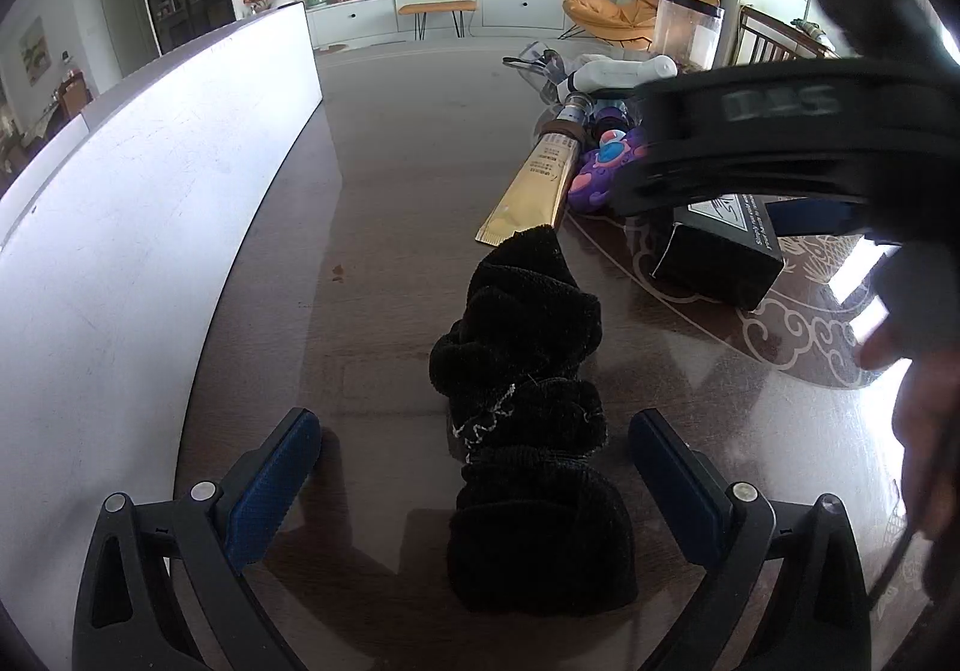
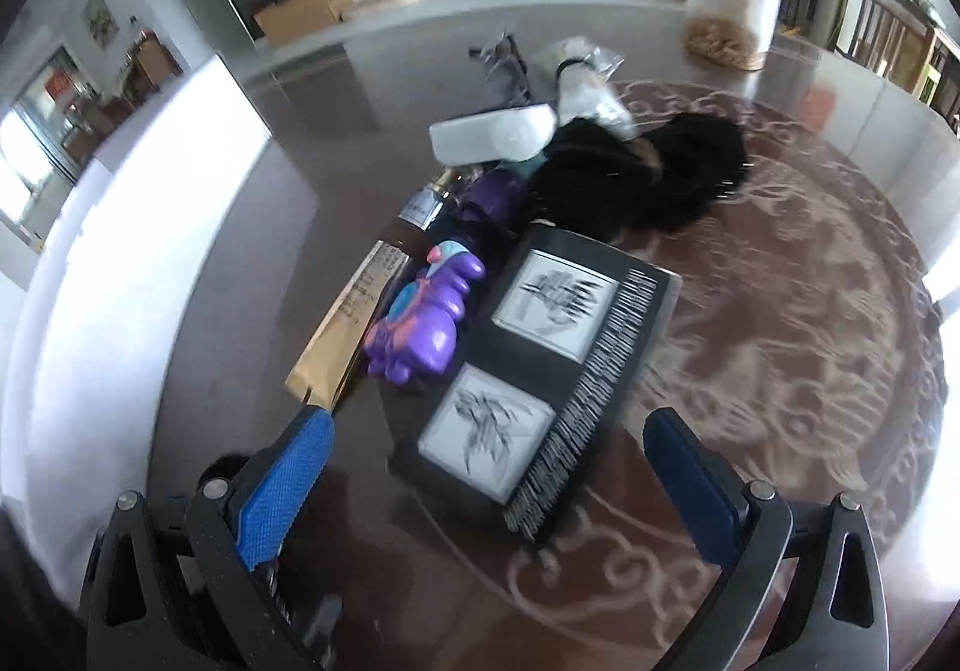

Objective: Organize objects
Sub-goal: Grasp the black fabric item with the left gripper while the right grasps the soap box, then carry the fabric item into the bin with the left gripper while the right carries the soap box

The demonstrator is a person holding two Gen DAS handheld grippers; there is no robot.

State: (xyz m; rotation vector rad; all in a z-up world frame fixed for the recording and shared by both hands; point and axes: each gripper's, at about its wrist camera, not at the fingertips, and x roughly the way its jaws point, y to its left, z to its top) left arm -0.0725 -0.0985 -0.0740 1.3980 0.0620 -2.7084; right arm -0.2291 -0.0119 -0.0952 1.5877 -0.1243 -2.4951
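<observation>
A crumpled black sock (image 1: 528, 371) lies on the dark brown table (image 1: 390, 227), running between the blue pads of my left gripper (image 1: 474, 422). That gripper is open and neither pad touches the sock. My right gripper (image 2: 492, 419) is open too, hovering over the near end of a flat black box with two white picture labels (image 2: 558, 347). Left of the box lie a purple toy (image 2: 426, 317) and a gold tube (image 2: 348, 323). In the left wrist view the box (image 1: 720, 251), toy (image 1: 600, 167) and tube (image 1: 534, 185) lie beyond the sock.
A white panel (image 1: 150, 191) borders the table's left side. Further back are a black fluffy item (image 2: 648, 173), a white bottle (image 2: 492, 134) and a clear jar (image 2: 732, 5). The right tool's blurred black housing (image 1: 780, 131) and a hand (image 1: 924, 431) fill the left view's right side.
</observation>
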